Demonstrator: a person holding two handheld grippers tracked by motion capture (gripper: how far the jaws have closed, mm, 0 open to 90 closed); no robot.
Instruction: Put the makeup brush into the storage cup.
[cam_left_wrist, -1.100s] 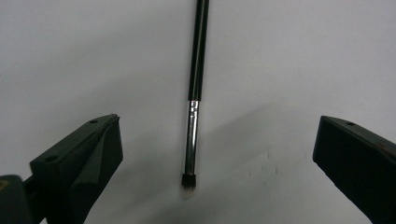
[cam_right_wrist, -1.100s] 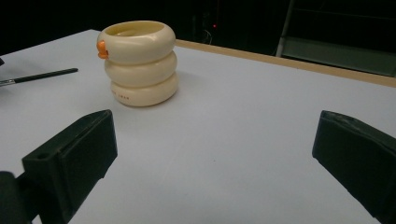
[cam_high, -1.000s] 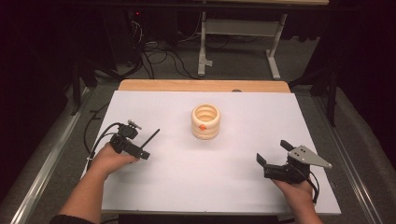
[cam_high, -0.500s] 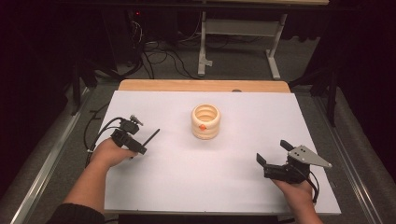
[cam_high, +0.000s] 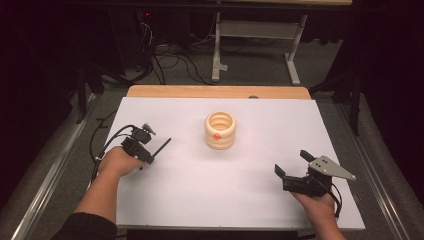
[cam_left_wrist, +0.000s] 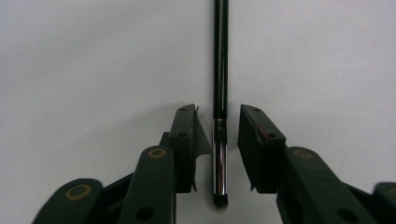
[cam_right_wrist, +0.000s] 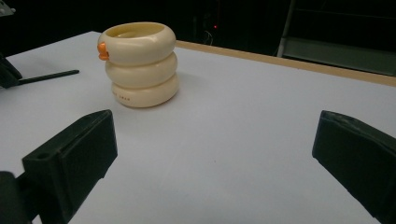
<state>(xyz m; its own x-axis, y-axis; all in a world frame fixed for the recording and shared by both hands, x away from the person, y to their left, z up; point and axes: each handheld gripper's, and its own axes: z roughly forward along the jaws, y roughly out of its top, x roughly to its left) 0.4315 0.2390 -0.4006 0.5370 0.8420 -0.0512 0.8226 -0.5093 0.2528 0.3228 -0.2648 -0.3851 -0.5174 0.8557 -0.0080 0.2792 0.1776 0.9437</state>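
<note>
On the white table (cam_high: 240, 200), near its left edge, lies a thin black brush (cam_left_wrist: 220, 70). Left gripper (cam_left_wrist: 219, 140) straddles its lower end. Jaws stand apart, one on each side of the shiny metal ferrule, a sliver of table showing on both sides, so released, not clamping. Dark bristle tip points back toward the hand; the long handle runs away between the jaws.

Handling, as a judgement: brush looks light and stiff, a slim round rod. Lacquered handle and polished ferrule are probably slippery, and a round section may roll or twist under flat pads. Best hold seems to be across the ferrule or just above it, where the jaws already sit; well off the bristles, which would crush. Lying flat on the table, it leaves little room under it for the jaw tips.

Middle of the table: a cream holder (cam_high: 220, 130) shaped like three stacked rings, open top, small orange mark on its upper ring. Looks rigid, smooth, possibly ceramic or plastic; I can't settle which from here. Well apart from both grippers.

Right gripper (cam_high: 296, 170) rests low at the near right, jaws wide, holding nothing, aimed toward the holder.
</note>
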